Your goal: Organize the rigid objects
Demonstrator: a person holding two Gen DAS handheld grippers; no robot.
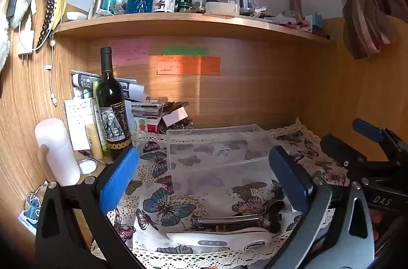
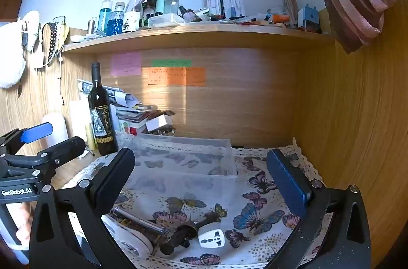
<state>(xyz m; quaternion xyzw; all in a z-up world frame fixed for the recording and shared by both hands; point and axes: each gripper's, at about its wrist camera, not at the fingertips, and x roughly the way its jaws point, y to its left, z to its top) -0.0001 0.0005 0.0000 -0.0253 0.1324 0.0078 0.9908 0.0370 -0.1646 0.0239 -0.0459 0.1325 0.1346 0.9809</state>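
Both grippers hover side by side above a butterfly-print cloth (image 1: pixel 165 207), jaws wide apart and empty. In the left wrist view my left gripper (image 1: pixel 204 179) frames a clear plastic box (image 1: pixel 216 149), empty and open-topped. Nearer the front edge lie a white handheld device (image 1: pixel 221 241), a metal tube (image 1: pixel 227 220) and a dark metal tool (image 1: pixel 272 215). My right gripper (image 1: pixel 349 136) shows at the right. In the right wrist view my right gripper (image 2: pixel 201 182) faces the same box (image 2: pixel 183 157). Below it lie a white plug adapter (image 2: pixel 211 238), the tube (image 2: pixel 137 219) and the device (image 2: pixel 130 241). My left gripper (image 2: pixel 54 139) is at the left.
A dark wine bottle (image 1: pixel 112 106) stands at the back left beside a white cylinder (image 1: pixel 57 151), stacked papers and small boxes (image 1: pixel 153 113). Overhead, a wooden shelf (image 1: pixel 178 24) carries several bottles. Wooden walls close the left, back and right. A hand (image 2: pixel 24 225) shows at lower left.
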